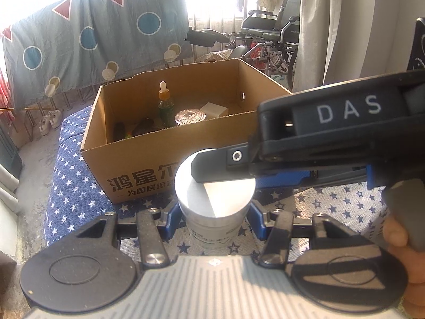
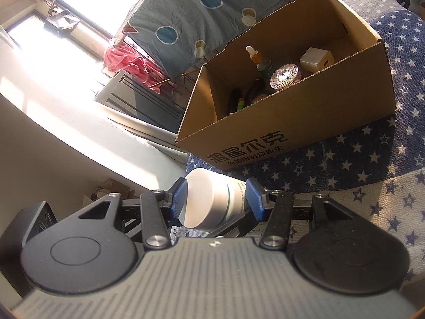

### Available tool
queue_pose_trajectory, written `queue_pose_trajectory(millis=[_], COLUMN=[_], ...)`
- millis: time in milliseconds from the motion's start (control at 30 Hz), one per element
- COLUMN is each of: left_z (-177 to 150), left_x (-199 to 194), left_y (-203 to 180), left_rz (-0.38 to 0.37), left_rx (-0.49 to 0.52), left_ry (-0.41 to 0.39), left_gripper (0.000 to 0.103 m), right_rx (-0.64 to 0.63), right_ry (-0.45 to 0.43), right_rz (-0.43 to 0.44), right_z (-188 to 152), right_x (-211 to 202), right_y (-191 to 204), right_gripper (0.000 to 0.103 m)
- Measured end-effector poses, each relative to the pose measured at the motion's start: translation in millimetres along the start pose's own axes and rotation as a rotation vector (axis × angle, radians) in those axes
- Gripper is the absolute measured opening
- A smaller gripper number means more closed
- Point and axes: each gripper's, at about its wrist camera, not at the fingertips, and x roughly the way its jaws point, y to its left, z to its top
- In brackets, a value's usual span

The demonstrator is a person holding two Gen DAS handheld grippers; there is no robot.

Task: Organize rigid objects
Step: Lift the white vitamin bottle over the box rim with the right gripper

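1. Nearest us, our left gripper (image 1: 215,212) pinches the white jar (image 1: 215,194) across its body, a blue pad on each side.
2. Our right gripper (image 2: 216,199) clamps the same jar (image 2: 209,202) top to bottom, one pad on the lid, the other on the base; we judge the double hold keeps it from slipping.
3. We carry the jar just in front of the cardboard box (image 1: 148,170), over the star-patterned cover (image 1: 71,186).
4. Inside the box stand a dropper bottle (image 1: 165,103), a round patterned lid (image 1: 190,117) and a white block (image 1: 213,109), so the jar likely joins them.
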Motion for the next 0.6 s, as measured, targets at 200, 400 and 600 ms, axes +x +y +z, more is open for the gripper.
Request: queue_pose_trajectory(millis=[200,400,600], left_z=[20,65,113], left_x=[-22,-45,-38], left_y=[2,5,-3], left_rz=[0.0,-0.021,-0.077], left_rx=[0.008,0.012,0.019], left_ry=[-0.056,-0.14,-0.181], left_gripper=[0.054,0.054,0.054], right_rx=[-0.075,-0.158,-0.211], right_ry=[-0.034,-0.077,-0.115], right_rz=[0.016,0.056,0.04], right_z=[13,55,105], right_x=[-17,-46,-72], right_y=[23,50,60], right_gripper=[0.049,0.049,0.049])
